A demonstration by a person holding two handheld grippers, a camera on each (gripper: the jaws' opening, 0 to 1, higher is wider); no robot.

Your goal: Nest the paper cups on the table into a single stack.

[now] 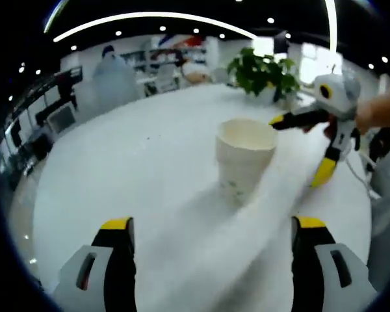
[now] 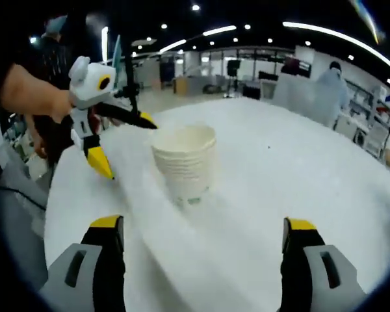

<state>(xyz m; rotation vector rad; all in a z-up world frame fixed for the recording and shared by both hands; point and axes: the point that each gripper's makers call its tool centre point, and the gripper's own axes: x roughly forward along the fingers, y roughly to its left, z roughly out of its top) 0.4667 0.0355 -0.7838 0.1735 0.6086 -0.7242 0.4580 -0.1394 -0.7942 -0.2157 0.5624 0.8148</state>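
Observation:
A stack of nested white paper cups (image 1: 244, 159) stands upright on the round white table (image 1: 117, 162), ahead of my left gripper (image 1: 213, 224). That gripper is open with nothing between its jaws. My right gripper (image 1: 301, 146), held by a hand, reaches in from the right beside the stack, with one yellow tip near the rim. In the right gripper view the cup stack (image 2: 184, 159) shows several layered rims and stands ahead of my open, empty right gripper (image 2: 203, 224). My left gripper (image 2: 124, 142) enters there from the left, open, close to the stack's rim.
A potted green plant (image 1: 263, 71) stands at the table's far edge. Office desks, chairs and a person (image 2: 331, 84) lie beyond the white table (image 2: 299, 162). A person's body is close at the table's left edge in the right gripper view.

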